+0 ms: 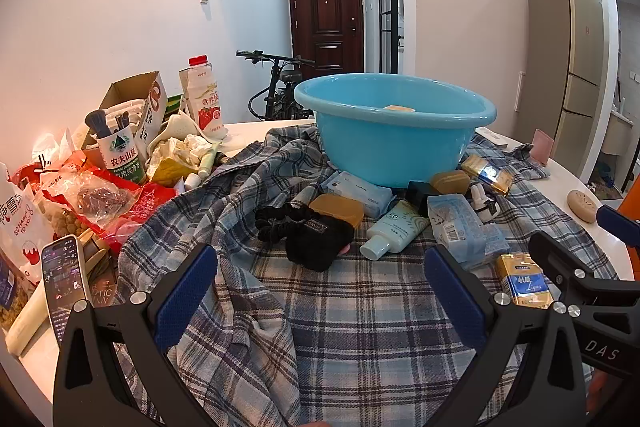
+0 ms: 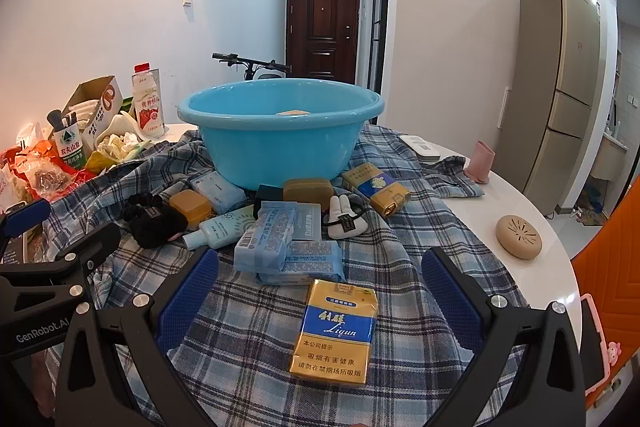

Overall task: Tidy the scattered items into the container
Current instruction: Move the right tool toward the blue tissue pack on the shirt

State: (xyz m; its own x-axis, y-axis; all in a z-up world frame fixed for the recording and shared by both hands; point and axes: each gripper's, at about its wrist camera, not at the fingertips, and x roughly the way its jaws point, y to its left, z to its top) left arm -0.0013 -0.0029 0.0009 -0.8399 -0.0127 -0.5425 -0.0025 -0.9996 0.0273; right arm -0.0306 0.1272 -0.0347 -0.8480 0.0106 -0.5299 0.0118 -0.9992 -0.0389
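White walls and a dark hallway door frame a round table (image 2: 520,195) draped in a rumpled plaid cloth (image 2: 248,339), where small household items lie scattered in front of a blue plastic basin (image 2: 280,143). Both handheld grippers hover with fingers spread wide, holding nothing. Directly between the fingers of the right gripper (image 2: 320,303) lies a gold-and-blue cigarette pack (image 2: 334,333), flat on the cloth; just beyond it sit stacked blue tissue packs (image 2: 280,247), then a sunscreen tube (image 2: 224,227), two amber cases, a second cigarette pack (image 2: 376,189) and a small white rabbit-shaped charm (image 2: 344,221), all short of the basin. Ahead of the left gripper (image 1: 320,291) rests a black scrunchie (image 1: 308,235), with bare cloth between its fingers. One pale item already lies inside the basin. Risk lies mainly in the loose fabric: fingers closing low on the flat pack may pinch a fold of cloth, dragging neighbouring items or tugging the basin that stands on it. A shallow grip on the pack's slick wrapper may let it slip on the lift. To the left gripper's left, a phone (image 1: 64,279) and snack bags (image 1: 92,199) crowd the table edge, within reach of a careless sweep.
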